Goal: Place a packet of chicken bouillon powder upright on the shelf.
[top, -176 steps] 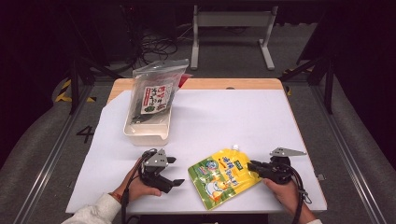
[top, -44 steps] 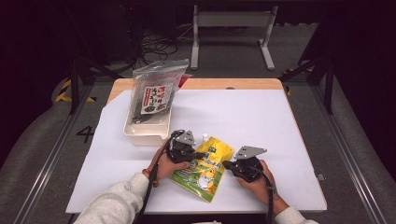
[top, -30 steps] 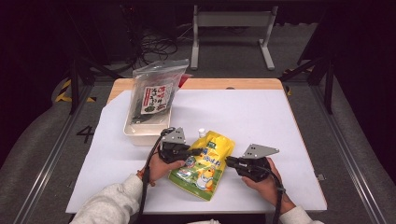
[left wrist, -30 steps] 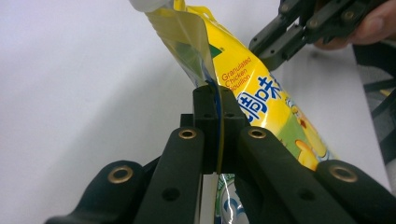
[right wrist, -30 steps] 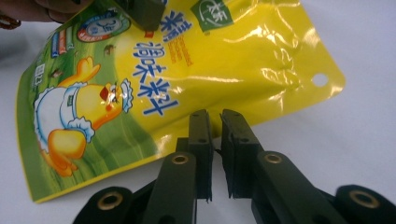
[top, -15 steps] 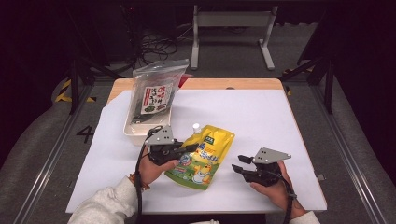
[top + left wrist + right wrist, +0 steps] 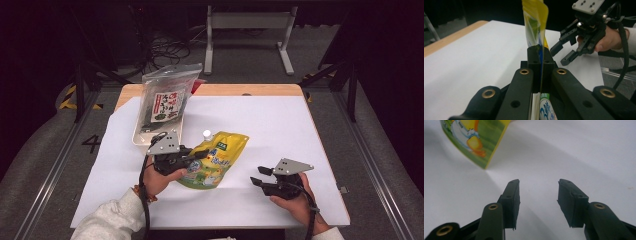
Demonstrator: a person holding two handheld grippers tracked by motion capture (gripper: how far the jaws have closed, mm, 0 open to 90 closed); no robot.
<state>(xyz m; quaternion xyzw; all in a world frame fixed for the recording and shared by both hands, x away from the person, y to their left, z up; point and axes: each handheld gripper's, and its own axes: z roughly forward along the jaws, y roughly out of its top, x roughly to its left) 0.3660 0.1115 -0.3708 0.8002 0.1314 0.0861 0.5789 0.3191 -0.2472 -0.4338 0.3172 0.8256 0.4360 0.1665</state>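
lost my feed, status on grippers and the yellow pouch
Left gripper shut on yellow pouch, lifting it. Right gripper just opened, empty. Clear bin close behind.

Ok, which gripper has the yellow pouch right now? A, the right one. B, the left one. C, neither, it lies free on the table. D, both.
B: the left gripper is clamped on the edge of the yellow pouch, while the right gripper stands open with nothing between its jaws, apart from the pouch.
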